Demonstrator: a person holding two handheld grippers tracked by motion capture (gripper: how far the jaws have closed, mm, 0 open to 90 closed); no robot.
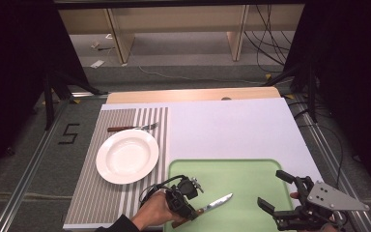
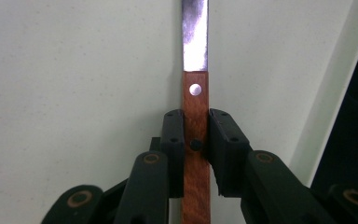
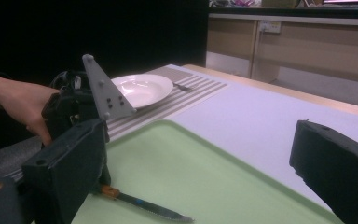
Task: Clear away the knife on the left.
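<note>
Gripping the wooden handle, the left tongs (image 2: 196, 133) clamp a light, rigid knife (image 1: 207, 207) with slick blade; right tongs (image 1: 276, 189) gape empty.

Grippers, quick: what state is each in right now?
Left gripper: closed on the knife handle, over the green tray.
Right gripper: open, holding nothing.

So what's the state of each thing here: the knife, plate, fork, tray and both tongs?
Knife: lying flat on the tray, wooden handle clamped.
Left tongs: shut on the knife's handle.
Right tongs: open, holding nothing, above the tray's right side.
Plate: upright on the striped mat, nothing on it.
Fork: lying flat on the mat beyond the plate, untouched.
Tray: flat on the table, carrying the knife.
</note>
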